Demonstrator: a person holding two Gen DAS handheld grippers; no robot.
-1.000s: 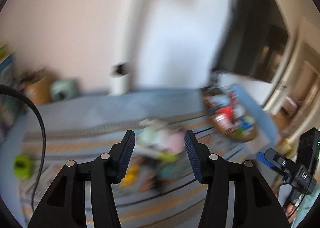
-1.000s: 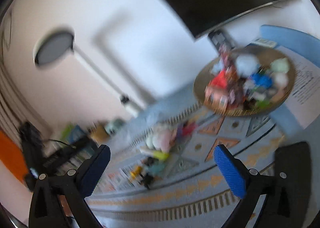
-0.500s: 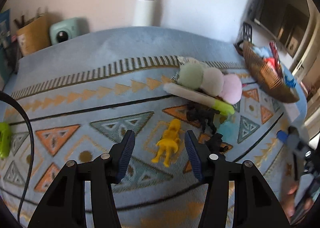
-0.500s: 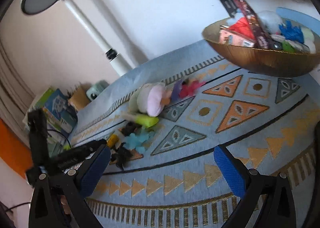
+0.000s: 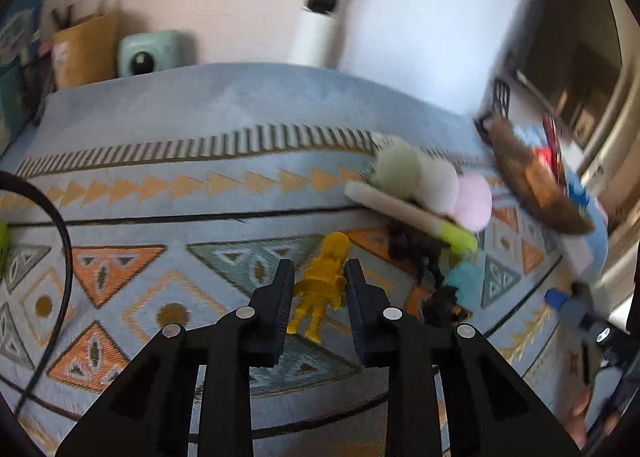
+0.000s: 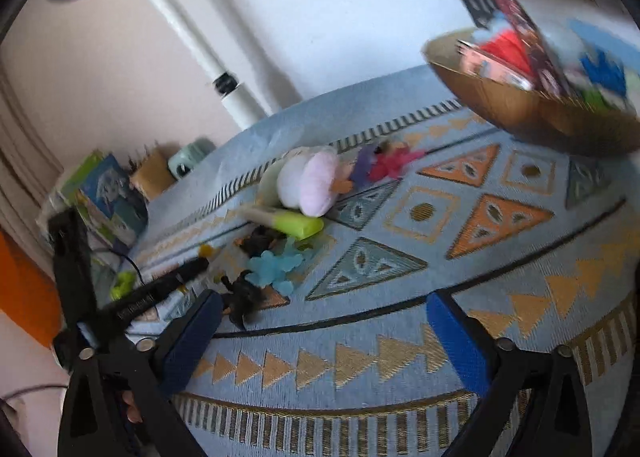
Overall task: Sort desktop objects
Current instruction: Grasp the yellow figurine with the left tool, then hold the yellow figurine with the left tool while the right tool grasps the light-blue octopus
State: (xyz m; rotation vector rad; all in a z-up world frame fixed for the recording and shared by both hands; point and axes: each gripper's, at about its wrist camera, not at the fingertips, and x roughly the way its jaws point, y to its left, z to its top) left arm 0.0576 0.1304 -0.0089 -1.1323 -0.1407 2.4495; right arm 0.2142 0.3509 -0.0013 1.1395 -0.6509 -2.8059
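Note:
A small yellow figure [image 5: 322, 285] lies on the patterned blue rug [image 5: 160, 217], between the fingers of my left gripper [image 5: 320, 271]. The jaws are closing and the pads touch its sides. Just right of it lie a black figure [image 5: 416, 249], a pale blue toy [image 5: 464, 281], a green-capped highlighter [image 5: 420, 217] and a pastel plush [image 5: 432, 185]. My right gripper [image 6: 328, 333] hangs over bare rug [image 6: 360, 337]; its jaws stand wide, closing slightly, nothing between them. Ahead of it are the black figure [image 6: 244, 297], pale blue toy [image 6: 276, 269], highlighter [image 6: 288, 221] and plush [image 6: 312, 185].
A brown bowl [image 6: 520, 109] filled with toys stands at the rug's far right. Red and purple toys [image 6: 392, 165] lie beyond the plush. A mint camera [image 5: 148, 55], a cardboard holder [image 5: 80, 53] and a white pole [image 5: 320, 17] line the back wall. A black cable [image 5: 60, 237] crosses the left.
Both grippers have come down toward the rug. The left jaws have narrowed around the yellow figure. The right jaws have closed a little.

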